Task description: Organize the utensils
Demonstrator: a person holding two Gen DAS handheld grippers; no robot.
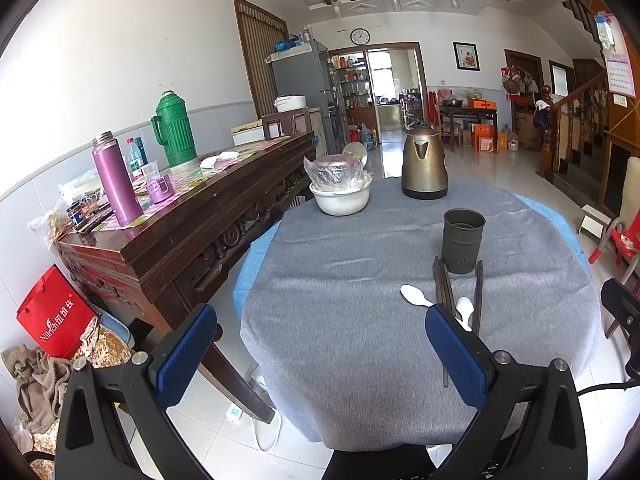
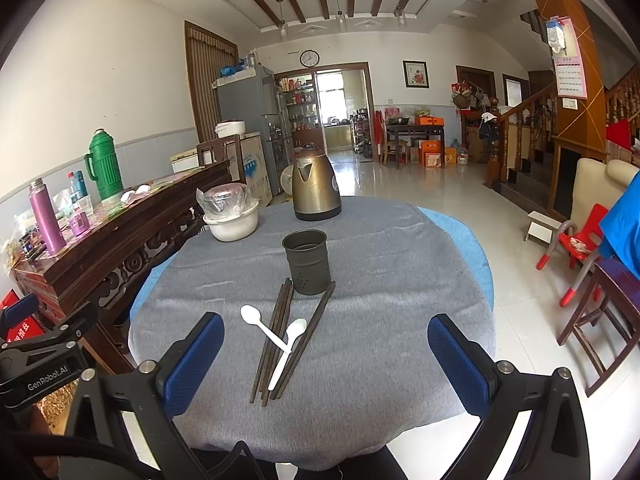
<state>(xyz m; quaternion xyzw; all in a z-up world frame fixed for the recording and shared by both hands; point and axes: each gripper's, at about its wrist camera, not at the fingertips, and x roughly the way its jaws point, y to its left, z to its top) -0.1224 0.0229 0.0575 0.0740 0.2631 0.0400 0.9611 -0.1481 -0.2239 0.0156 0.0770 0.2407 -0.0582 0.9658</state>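
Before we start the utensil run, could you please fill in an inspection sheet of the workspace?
Surface: round table under a grey cloth, blue cover beneath.
Job's things: dark holder cup upright; chopsticks and two white spoons lying loose in front of it.
Clutter: kettle; white basin with bagged pot.
Grippers: left gripper and right gripper both open, empty, above the near edge.
Cables: white power strip and cord on floor.
Surroundings: sideboard with flasks, red chair, stairs.
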